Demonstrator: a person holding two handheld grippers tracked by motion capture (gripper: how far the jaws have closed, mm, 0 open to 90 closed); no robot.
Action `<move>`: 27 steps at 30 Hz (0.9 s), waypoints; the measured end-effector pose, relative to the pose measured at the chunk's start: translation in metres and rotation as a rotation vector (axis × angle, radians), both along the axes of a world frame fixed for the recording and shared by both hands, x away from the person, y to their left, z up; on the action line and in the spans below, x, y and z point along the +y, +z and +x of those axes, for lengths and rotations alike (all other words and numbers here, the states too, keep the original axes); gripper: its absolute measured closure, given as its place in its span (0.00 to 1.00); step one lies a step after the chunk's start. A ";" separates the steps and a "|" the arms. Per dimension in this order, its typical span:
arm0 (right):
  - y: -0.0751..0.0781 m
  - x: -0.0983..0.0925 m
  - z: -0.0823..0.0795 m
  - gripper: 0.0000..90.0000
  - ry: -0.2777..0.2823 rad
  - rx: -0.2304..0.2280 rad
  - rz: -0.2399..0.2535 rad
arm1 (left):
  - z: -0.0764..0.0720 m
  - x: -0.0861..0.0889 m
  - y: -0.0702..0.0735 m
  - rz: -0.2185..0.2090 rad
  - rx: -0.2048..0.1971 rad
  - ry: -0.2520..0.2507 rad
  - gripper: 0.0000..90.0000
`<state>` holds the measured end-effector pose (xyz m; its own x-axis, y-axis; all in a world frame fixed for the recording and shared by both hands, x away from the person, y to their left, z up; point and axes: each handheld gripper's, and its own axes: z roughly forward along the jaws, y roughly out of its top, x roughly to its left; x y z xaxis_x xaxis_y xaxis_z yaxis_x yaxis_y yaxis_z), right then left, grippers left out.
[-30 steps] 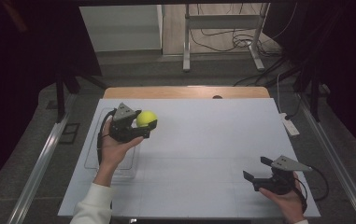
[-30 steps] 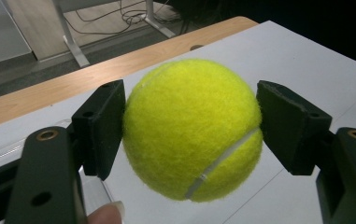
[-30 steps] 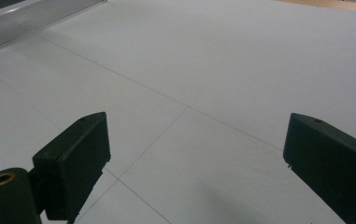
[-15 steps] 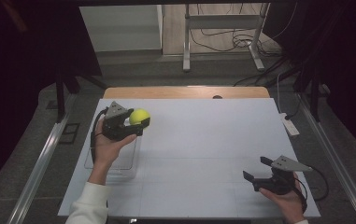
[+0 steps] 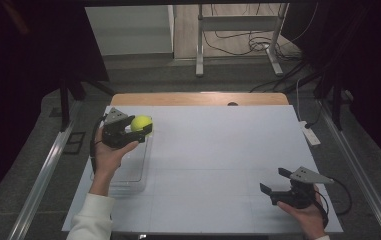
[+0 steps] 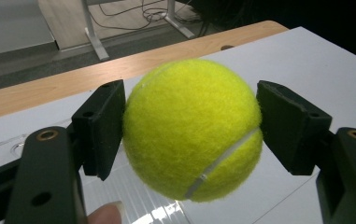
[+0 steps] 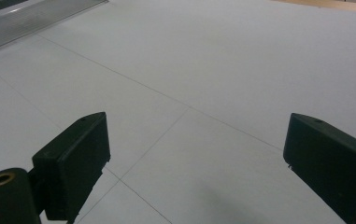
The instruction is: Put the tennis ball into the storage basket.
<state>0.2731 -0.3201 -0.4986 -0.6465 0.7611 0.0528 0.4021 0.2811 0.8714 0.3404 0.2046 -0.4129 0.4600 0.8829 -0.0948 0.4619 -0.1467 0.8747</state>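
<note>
A yellow-green tennis ball [image 5: 141, 123] sits between the jaws of my left gripper [image 5: 137, 128], held in the air over the far end of a clear plastic tray [image 5: 127, 171] at the table's left. In the left gripper view the ball [image 6: 192, 128] spans the space between both black pads, with the tray [image 6: 133, 198] below it and a fingertip at the bottom edge. My right gripper [image 5: 272, 180] rests low near the table's front right corner. Its jaws stand wide apart over bare white sheet [image 7: 196, 154] with nothing between them.
A white sheet [image 5: 228, 150] covers the table, and a wooden strip [image 5: 193, 98] shows along the back. A small white device [image 5: 310, 133] lies at the right edge. The tray's corner [image 7: 26, 18] appears far off in the right gripper view. Metal stand legs and cables occupy the floor behind.
My left gripper has carried the tennis ball a little to the left, over the tray's far end. The right gripper has stayed put.
</note>
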 end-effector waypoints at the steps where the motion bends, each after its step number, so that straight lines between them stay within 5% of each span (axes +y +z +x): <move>1: 0.000 0.000 0.000 0.08 0.000 -0.001 0.000 | 0.000 0.001 0.000 0.001 -0.003 0.004 0.31; 27: -0.001 -0.001 0.001 0.08 -0.005 0.002 0.003 | 0.012 0.023 -0.004 -0.003 0.014 0.069 0.31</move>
<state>0.2743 -0.3212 -0.4995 -0.6425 0.7642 0.0562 0.4053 0.2766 0.8713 0.3524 0.2272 -0.4173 0.3966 0.9121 -0.1038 0.4830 -0.1112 0.8685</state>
